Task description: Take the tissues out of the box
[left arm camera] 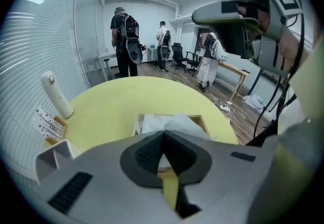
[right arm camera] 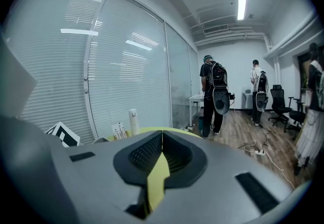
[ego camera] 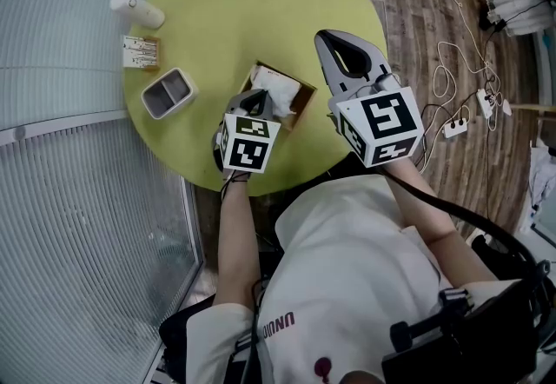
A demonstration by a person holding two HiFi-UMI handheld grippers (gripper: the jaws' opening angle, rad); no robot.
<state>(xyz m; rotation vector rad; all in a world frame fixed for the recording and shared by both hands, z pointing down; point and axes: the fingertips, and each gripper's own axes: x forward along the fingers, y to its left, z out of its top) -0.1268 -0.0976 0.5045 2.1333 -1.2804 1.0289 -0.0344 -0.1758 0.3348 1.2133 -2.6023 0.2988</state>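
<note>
A wooden tissue box [ego camera: 294, 99] sits near the front of the round yellow-green table [ego camera: 226, 9], with white tissue [ego camera: 271, 87] bunched up out of its open top. My left gripper [ego camera: 258, 96] hovers at the box's near left side, shut with nothing between its jaws. In the left gripper view the tissue [left arm camera: 177, 122] lies just beyond the closed tips [left arm camera: 163, 133]. My right gripper [ego camera: 335, 37] is raised to the right of the box, also shut and empty. Its own view looks level across the room past the closed tips [right arm camera: 162, 133].
A white bottle [ego camera: 136, 9], a small wooden tray of packets [ego camera: 140, 52] and a white bin [ego camera: 168, 93] stand along the table's left edge. Glass walls with blinds run on the left. Cables and power strips [ego camera: 453, 125] lie on the wooden floor; people [left arm camera: 125, 40] stand far back.
</note>
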